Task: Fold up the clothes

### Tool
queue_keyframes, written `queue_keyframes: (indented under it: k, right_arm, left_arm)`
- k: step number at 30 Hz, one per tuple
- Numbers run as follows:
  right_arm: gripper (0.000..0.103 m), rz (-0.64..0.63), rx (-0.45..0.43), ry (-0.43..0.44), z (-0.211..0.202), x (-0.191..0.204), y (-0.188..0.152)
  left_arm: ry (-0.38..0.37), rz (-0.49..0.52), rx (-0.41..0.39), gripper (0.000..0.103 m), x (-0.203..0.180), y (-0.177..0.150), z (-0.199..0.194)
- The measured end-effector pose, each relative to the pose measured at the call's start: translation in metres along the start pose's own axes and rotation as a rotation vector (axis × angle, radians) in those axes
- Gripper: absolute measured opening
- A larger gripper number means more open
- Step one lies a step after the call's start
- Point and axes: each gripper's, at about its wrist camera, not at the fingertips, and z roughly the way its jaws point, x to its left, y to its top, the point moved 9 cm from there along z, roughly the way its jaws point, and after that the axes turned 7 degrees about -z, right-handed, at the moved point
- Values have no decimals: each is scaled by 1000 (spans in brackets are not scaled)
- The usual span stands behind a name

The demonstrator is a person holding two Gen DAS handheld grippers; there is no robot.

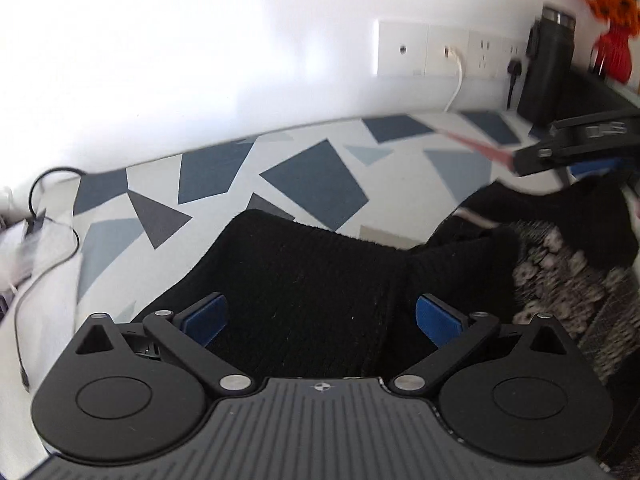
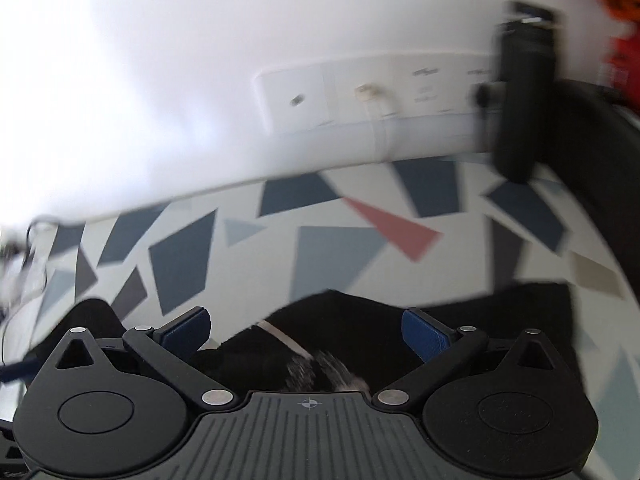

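- We see the garment (image 1: 304,280) lying on the surface (image 1: 312,176), directly ahead of the left tool (image 1: 320,320).
- Wall sockets (image 1: 448,50) behind the surface.
- Flask (image 1: 546,60) at back right, right tool (image 1: 568,148) before it.
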Motion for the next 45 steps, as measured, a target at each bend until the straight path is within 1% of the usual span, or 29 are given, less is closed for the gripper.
queue_keyframes:
  k: [2, 4, 6, 7, 8, 10, 14, 15, 16, 17, 18, 19, 20, 21, 22, 23, 24, 26, 27, 29, 31, 33, 35, 37, 38, 40, 41, 42, 45]
  right_arm:
    - [100, -91, 43, 17, 28, 5, 0]
    - [97, -183, 76, 50, 51, 14, -5]
    - [97, -236, 113, 91, 70, 20, -12]
    - [97, -254, 128, 105, 77, 23, -15]
    - [102, -268, 137, 110, 84, 26, -19]
    - [102, -316, 128, 104, 89, 33, -23]
    - [102, -413, 96, 92, 92, 46, -27]
    - [102, -423, 83, 99, 92, 46, -28]
    - [102, -419, 76, 107, 92, 46, -28]
    - [101, -408, 70, 111, 91, 44, -27]
    - [94, -400, 59, 109, 89, 43, -27]
    - [88, -397, 43, 105, 86, 42, -26]
    - [71, -398, 27, 99, 82, 41, -26]
    - [55, -401, 17, 99, 79, 40, -26]
    - [48, -403, 10, 103, 76, 38, -25]
    - [39, -405, 2, 105, 74, 37, -25]
    - [31, -403, -8, 105, 72, 35, -24]
    - [24, -363, -18, 106, 71, 27, -22]
    - [23, -337, -22, 107, 71, 22, -20]
    - [22, -259, -24, 77, 70, 6, -17]
    - [22, -165, -25, 28, 68, -13, -16]
    - [22, -80, -26, -21, 64, -32, -19]
    - [22, -12, -27, -70, 58, -49, -26]
    - [22, 9, -23, -109, 53, -58, -32]
    - [23, 7, -19, -130, 51, -61, -35]
    - [23, 6, -14, -155, 48, -64, -39]
    - [24, 13, -9, -152, 47, -65, -40]
    - [25, 19, -4, -148, 47, -65, -40]
    - [30, 31, 11, -146, 48, -63, -38]
  left_arm:
    - [61, 35, 20, 102, -1, -1, 9]
    - [100, 36, 33, 102, 1, -1, 15]
    - [128, 19, 40, 102, 5, -2, 19]
    - [144, 9, 45, 102, 8, -4, 20]
    - [156, 0, 49, 102, 11, -5, 21]
    - [175, -9, 53, 103, 14, -9, 22]
    - [231, -13, 88, 103, 21, -20, 29]
    - [231, -27, 89, 103, 23, -22, 29]
    - [222, -48, 85, 100, 24, -23, 28]
    - [214, -58, 82, 96, 23, -24, 27]
    - [205, -58, 82, 92, 21, -24, 26]
    - [200, -50, 81, 84, 18, -23, 24]
    - [198, -34, 79, 75, 15, -23, 22]
    - [197, -13, 75, 70, 11, -21, 20]
    - [195, 10, 70, 60, 6, -20, 19]
    - [195, 30, 62, 48, 2, -18, 17]
    - [197, 51, 52, 41, -1, -16, 15]
    - [210, 99, 26, 17, -6, -9, 10]
    - [212, 109, 12, 17, -6, -6, 8]
    - [207, 73, -34, 16, 0, 3, -3]
    - [214, 0, -79, 16, 13, 10, -16]
    - [224, -103, -108, 16, 32, 11, -28]
    - [235, -231, -109, 15, 57, 3, -38]
    - [295, -367, -79, 13, 88, -18, -45]
    - [306, -435, -45, 13, 103, -32, -45]
    - [291, -547, 45, 13, 126, -62, -41]
    - [288, -562, 79, 13, 131, -76, -40]
    - [284, -553, 100, 13, 131, -86, -39]
    - [278, -494, 132, 15, 121, -98, -38]
